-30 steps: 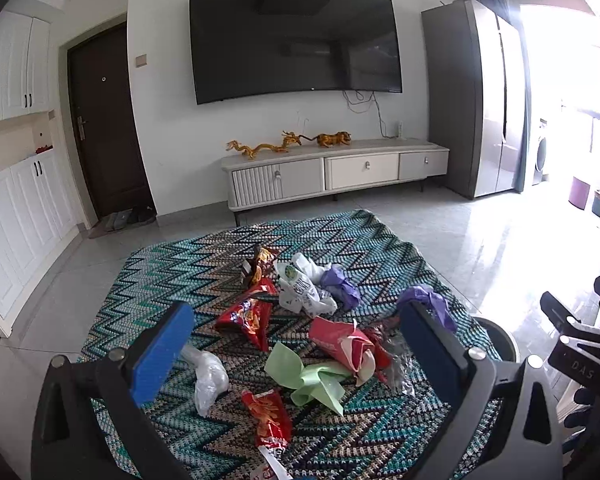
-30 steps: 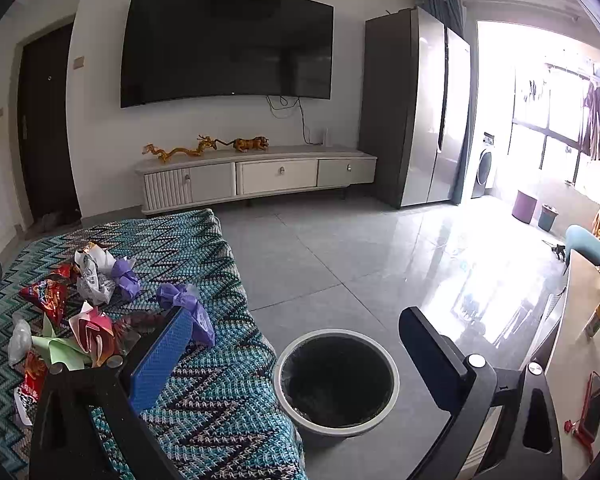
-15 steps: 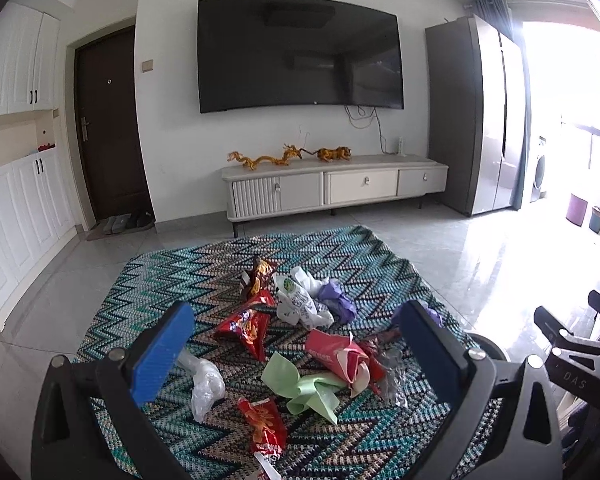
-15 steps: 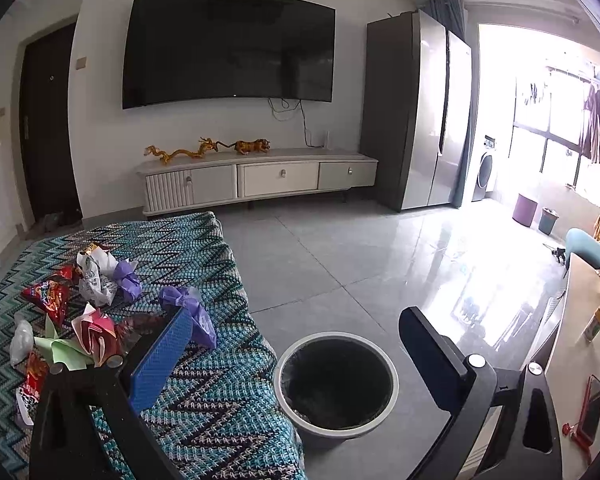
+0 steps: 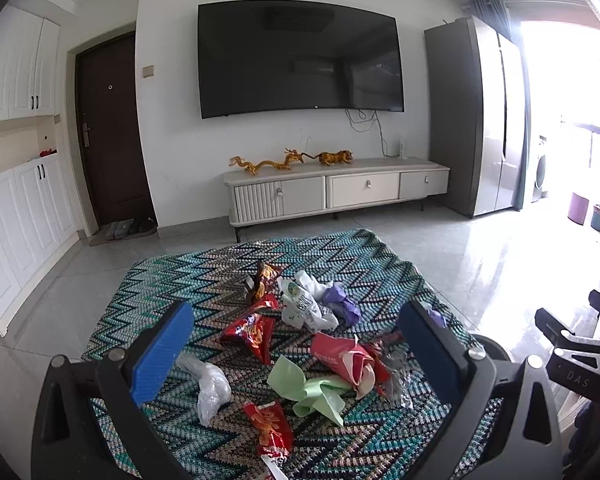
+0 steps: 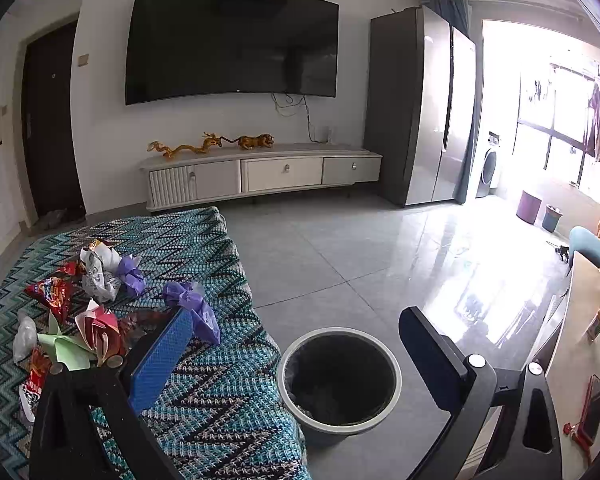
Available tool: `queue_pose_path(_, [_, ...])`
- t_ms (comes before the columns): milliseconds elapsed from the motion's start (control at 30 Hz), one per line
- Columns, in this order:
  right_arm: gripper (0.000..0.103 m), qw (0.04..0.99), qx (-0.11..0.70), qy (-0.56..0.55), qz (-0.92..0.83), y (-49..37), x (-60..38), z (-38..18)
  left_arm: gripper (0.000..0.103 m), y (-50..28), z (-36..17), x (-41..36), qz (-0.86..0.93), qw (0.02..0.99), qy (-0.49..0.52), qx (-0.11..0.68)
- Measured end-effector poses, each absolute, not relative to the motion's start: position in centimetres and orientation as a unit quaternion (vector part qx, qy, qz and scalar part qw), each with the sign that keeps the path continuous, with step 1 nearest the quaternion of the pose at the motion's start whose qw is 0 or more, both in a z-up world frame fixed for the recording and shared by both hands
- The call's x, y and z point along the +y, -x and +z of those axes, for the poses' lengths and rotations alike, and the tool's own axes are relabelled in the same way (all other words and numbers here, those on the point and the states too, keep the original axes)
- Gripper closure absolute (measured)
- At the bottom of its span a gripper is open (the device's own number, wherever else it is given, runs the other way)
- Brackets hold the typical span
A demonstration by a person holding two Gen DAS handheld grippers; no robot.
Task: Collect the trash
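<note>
On the zigzag-knit cloth (image 5: 204, 280) over the table lies the trash: red snack bags (image 5: 249, 332), a white plastic bag (image 5: 304, 308), purple wrappers (image 6: 192, 308), green paper (image 5: 312, 392). Both tools hang above it, left tool (image 5: 296, 356) and right tool (image 6: 296, 354) spread wide and empty, so no piece seems picked yet. Next, I'd guess, comes lowering onto one scrap, then carrying it to the bin (image 6: 396, 380) just beside the table. Its contents are too dark to read.
</note>
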State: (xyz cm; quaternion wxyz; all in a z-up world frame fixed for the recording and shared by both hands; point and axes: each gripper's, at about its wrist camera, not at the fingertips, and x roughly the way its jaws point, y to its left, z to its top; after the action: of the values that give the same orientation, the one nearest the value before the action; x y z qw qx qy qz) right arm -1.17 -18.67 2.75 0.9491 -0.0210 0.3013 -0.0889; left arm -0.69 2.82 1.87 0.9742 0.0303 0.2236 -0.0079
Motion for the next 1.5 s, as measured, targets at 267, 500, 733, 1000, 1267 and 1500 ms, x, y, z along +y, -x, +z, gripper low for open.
queue_pose_path(267, [0.0, 0.948, 0.307, 0.019, -0.085, 1.1, -18.5, 2.7, 0.0, 0.8, 1.5, 2.7, -0.005, 0.972, -0.037, 0.231])
queue_pose_path(500, [0.0, 0.947, 0.313, 0.017, -0.077, 1.1, -18.3, 2.7, 0.0, 1.0, 1.6, 2.9, 0.004, 0.973, -0.038, 0.226])
queue_pose_path(733, [0.0, 0.946, 0.316, 0.01, -0.065, 1.2, -18.3, 2.8, 0.0, 0.5, 2.2, 6.0, 0.027, 0.974, -0.009, 0.225])
queue_pose_path(1000, [0.003, 0.942, 0.333, -0.014, -0.033, 0.5, -18.6, 2.4, 0.0, 0.3, 1.4, 11.4, 0.044, 0.967, 0.011, 0.252])
queue_pose_path(1267, [0.022, 0.933, 0.359, -0.021, 0.023, -1.4, -18.1, 1.2, 0.015, 0.4, -4.5, 10.8, -0.062, 0.931, 0.013, 0.36])
queue_pose_path(1500, [0.037, 0.914, 0.397, -0.008, 0.082, -5.9, -16.8, -0.9, 0.026, -1.4, -8.6, 8.7, -0.088, 0.901, 0.003, 0.425])
